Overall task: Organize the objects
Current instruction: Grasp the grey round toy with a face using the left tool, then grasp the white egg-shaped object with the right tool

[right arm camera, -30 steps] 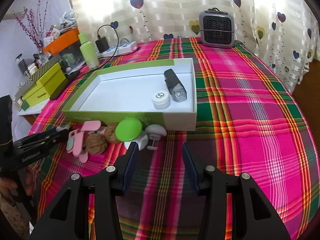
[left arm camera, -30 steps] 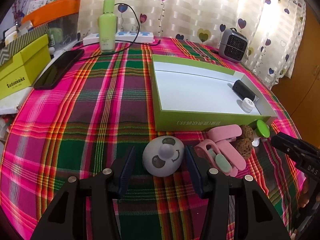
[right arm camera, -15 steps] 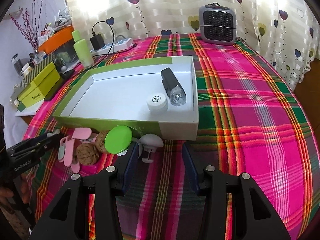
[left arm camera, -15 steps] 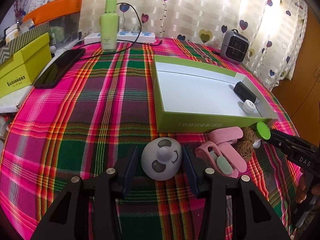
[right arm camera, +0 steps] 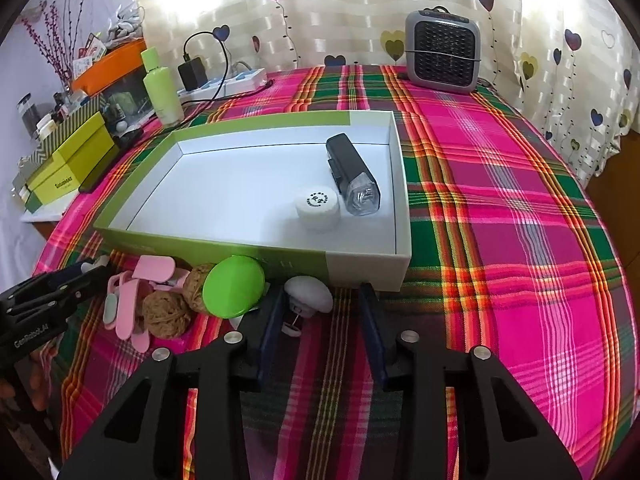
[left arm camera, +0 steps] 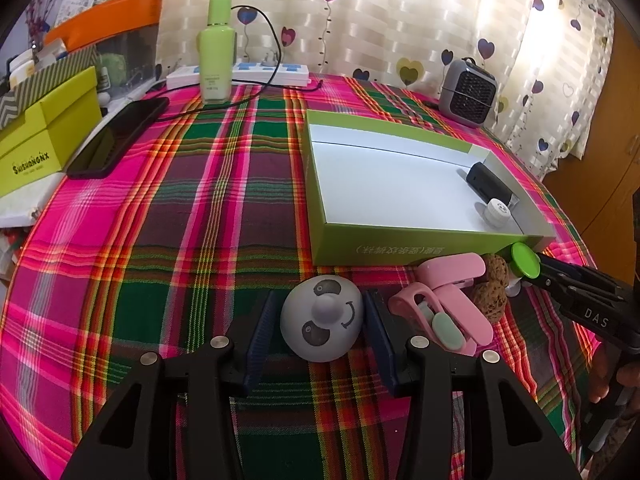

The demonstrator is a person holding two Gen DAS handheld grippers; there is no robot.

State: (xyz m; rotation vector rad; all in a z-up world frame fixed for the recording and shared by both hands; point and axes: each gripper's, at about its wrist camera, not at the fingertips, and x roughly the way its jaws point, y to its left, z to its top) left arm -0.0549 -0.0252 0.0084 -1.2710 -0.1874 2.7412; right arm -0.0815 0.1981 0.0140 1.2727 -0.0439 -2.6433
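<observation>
Left gripper fingers narrowly flank the grey round panda-face toy; right gripper fingers, just closing, bracket the small white mushroom-shaped piece.

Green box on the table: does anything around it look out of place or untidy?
Yes. A black torch and a white jar lie inside the green box, but a pink clip, two walnuts, a green disc and a grey panda toy are crowded outside its front wall.
</observation>
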